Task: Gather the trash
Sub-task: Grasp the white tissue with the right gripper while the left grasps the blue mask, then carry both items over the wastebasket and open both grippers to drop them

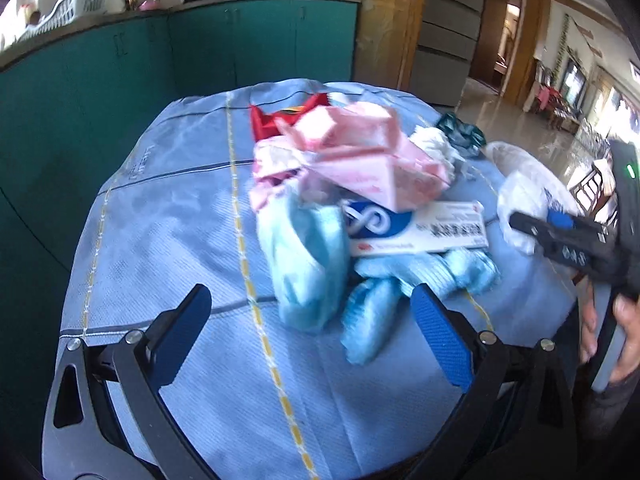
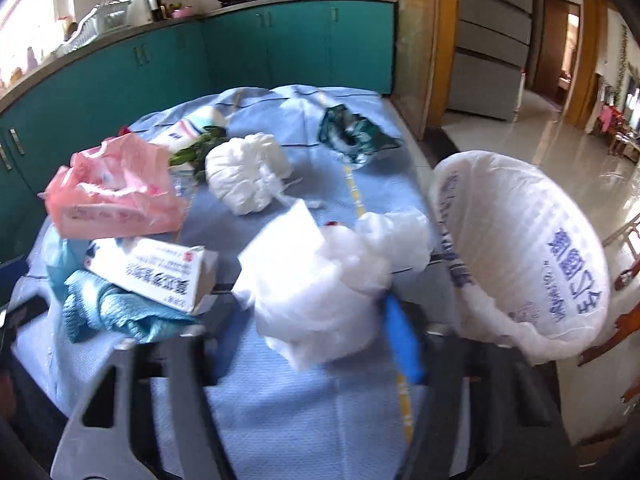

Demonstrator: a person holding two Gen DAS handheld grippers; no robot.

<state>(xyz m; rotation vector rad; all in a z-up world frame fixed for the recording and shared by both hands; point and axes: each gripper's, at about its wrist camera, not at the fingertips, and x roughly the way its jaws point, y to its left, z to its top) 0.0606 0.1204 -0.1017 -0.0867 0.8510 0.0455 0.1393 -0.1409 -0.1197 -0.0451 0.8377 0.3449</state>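
A heap of trash lies on a table under a blue cloth (image 1: 168,240): pink bags (image 1: 352,152), a white and blue carton (image 1: 416,228), crumpled light-blue cloths (image 1: 308,268). My left gripper (image 1: 312,336) is open just in front of the light-blue cloths, holding nothing. My right gripper (image 2: 320,312) is shut on a white plastic bag (image 2: 320,280), held over the table's right side; it also shows in the left wrist view (image 1: 536,232). The bag's open mouth (image 2: 520,248) hangs off the table's right edge.
A white crumpled bag (image 2: 248,176), a dark green wrapper (image 2: 352,132) and green stems (image 2: 196,152) lie farther back. Teal cabinets (image 2: 280,48) stand behind the table. A tiled floor (image 2: 560,152) and wooden chairs (image 2: 624,280) are to the right.
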